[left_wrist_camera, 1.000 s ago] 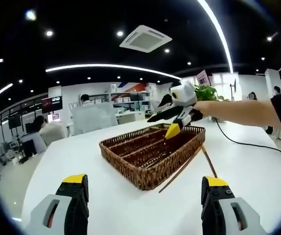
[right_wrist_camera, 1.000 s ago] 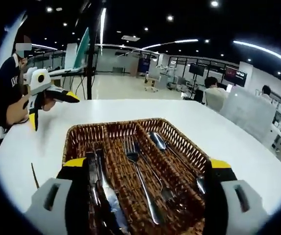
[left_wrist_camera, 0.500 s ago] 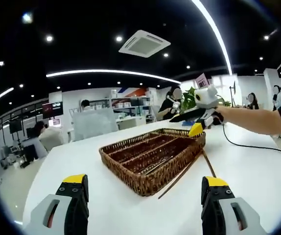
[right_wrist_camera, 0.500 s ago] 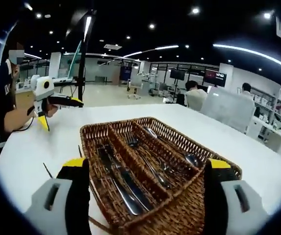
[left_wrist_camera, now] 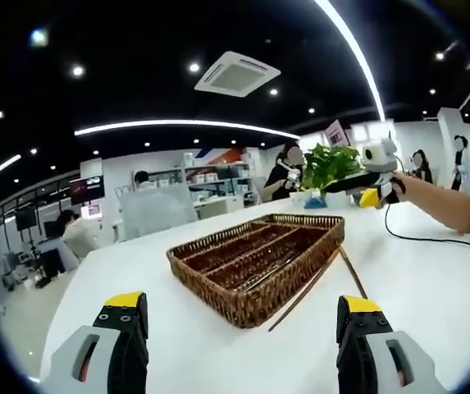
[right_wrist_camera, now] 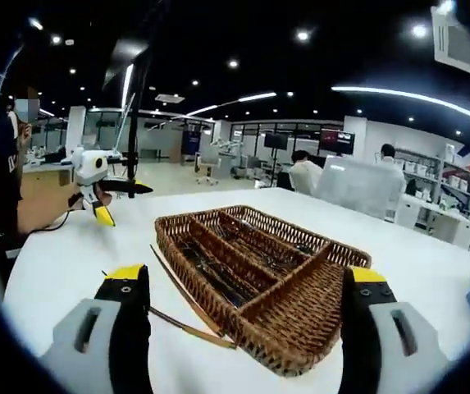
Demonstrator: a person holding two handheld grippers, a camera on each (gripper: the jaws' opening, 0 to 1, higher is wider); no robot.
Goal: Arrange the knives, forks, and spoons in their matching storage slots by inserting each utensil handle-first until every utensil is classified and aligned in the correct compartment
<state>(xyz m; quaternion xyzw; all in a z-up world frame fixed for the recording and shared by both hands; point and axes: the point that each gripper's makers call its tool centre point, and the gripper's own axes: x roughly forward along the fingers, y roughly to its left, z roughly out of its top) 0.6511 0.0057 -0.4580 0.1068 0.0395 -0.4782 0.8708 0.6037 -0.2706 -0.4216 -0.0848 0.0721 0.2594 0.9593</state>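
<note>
Left tongs (left_wrist_camera: 235, 328): jaws wide apart, nothing between them, held over the worktop short of the basket; also seen from the right gripper view (right_wrist_camera: 107, 201).
Right tongs (right_wrist_camera: 239, 308): jaws spread, empty, hovering near the basket's corner; seen in the left gripper view (left_wrist_camera: 371, 194) well off beyond it.
Utensils (right_wrist_camera: 255, 250): metal cutlery lying inside the wicker basket (left_wrist_camera: 218, 291), in its long slots; which piece sits in which slot I can't tell.
Handling, I'd judge: stiff, light, slippery steel; pinch mid-handle.
Long axis: runs along the dividers, the basket's length; which end the handles face is too small to read.
Chopsticks (left_wrist_camera: 312, 283): on the white worktop (left_wrist_camera: 431, 287), against the basket's side.
</note>
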